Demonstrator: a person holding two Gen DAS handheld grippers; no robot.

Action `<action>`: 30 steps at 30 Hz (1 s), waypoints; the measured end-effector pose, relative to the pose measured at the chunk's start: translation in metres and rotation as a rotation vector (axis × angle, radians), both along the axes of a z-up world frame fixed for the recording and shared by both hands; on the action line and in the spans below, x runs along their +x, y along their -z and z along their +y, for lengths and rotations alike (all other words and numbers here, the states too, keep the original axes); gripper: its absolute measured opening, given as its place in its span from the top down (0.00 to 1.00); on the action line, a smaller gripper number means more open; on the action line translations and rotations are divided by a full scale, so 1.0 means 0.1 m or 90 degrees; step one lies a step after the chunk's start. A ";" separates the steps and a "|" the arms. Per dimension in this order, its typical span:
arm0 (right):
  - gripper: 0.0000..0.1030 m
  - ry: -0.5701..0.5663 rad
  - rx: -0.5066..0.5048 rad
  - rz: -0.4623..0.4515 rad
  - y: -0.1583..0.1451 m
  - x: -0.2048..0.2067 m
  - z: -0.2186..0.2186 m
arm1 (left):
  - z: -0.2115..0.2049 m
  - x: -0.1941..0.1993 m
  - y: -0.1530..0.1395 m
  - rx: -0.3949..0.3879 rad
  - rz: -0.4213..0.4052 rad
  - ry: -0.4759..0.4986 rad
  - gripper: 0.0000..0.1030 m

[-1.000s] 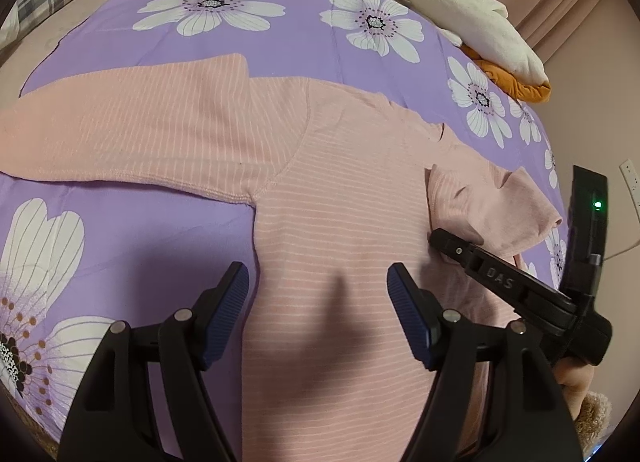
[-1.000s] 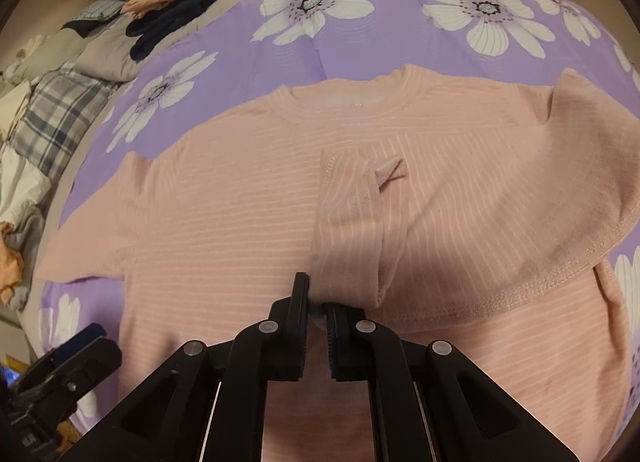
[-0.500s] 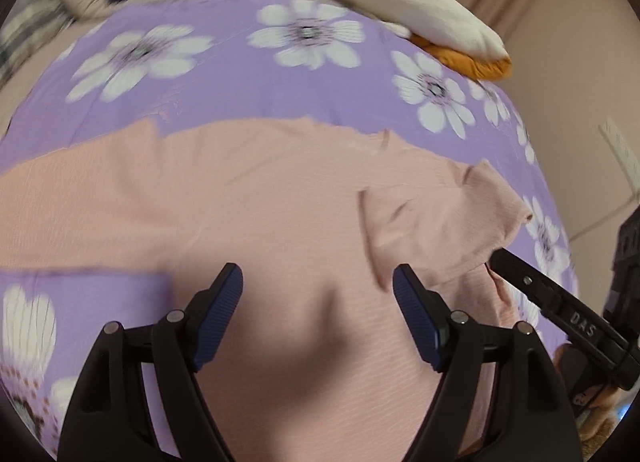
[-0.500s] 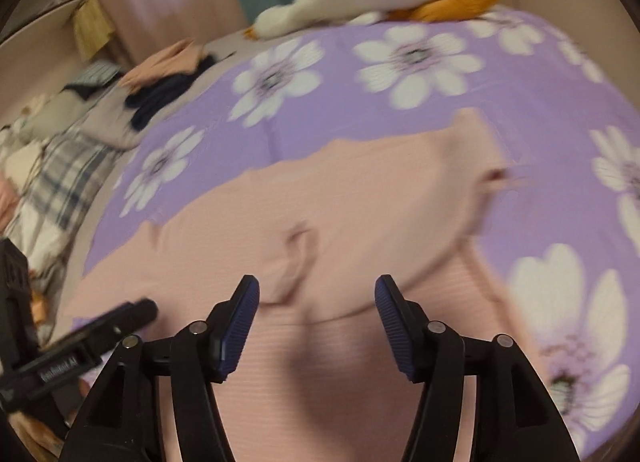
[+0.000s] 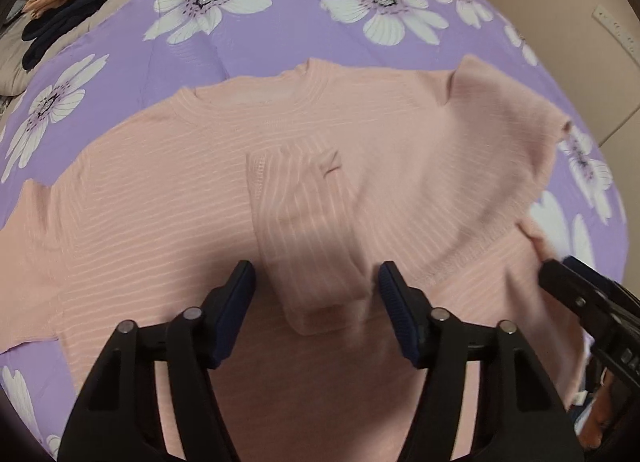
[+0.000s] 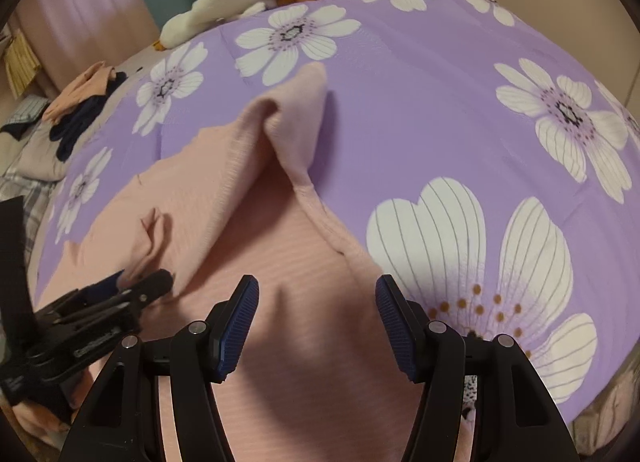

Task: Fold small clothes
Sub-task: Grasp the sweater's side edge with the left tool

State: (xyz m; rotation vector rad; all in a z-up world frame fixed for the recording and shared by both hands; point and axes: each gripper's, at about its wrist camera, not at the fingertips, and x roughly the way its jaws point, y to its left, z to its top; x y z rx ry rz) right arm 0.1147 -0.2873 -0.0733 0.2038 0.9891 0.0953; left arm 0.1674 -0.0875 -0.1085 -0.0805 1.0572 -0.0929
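Two views split the scene: the left wrist shows the pink shirt's [image 5: 168, 198] neckline and a sleeve [image 5: 304, 230] folded across its chest on the purple floral bedspread [image 5: 288, 26]; the right wrist shows the shirt's side edge. Left claw [image 5: 316, 310] and right claw [image 6: 316, 326] both gape wide above the fabric, gripping nothing. Lettering on the claw body is unreadable.

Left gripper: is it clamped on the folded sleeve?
No, the left gripper is open, its pads either side of the sleeve lying folded across the shirt.

Black gripper [image 5: 316, 294] frames (silver screws), ribbed navy pads [image 6: 240, 326].
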 end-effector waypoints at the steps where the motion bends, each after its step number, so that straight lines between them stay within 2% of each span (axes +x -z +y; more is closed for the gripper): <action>1: 0.41 0.000 0.001 0.004 0.03 0.00 -0.01 | 0.01 0.02 0.01 0.006 -0.006 -0.007 0.45; 2: 0.41 0.001 -0.002 0.007 0.05 0.00 0.00 | 0.04 0.05 0.01 0.007 -0.009 -0.014 0.47; 5: 0.41 0.003 -0.004 0.012 0.10 0.00 0.00 | 0.14 0.10 -0.01 -0.015 -0.013 -0.038 0.64; 7: 0.41 0.006 -0.001 0.014 0.12 0.00 -0.01 | 0.21 0.13 -0.01 -0.026 -0.011 -0.058 0.83; 9: 0.41 0.010 0.004 0.015 0.14 0.01 -0.03 | 0.27 0.15 -0.02 -0.036 -0.012 -0.066 0.89; 13: 0.41 0.014 0.014 0.017 0.16 0.01 -0.06 | 0.39 0.15 -0.12 -0.096 -0.013 -0.081 0.91; 22: 0.41 0.023 0.018 0.016 0.18 0.01 -0.08 | 0.77 0.15 -0.53 -0.174 -0.072 -0.139 0.95; 27: 0.41 0.028 0.016 0.014 0.18 0.03 -0.09 | 1.08 0.09 -0.76 -0.188 -0.114 -0.180 0.95; 30: 0.41 0.029 0.012 0.014 0.18 0.05 -0.07 | 1.24 0.06 -0.80 -0.190 -0.123 -0.202 0.95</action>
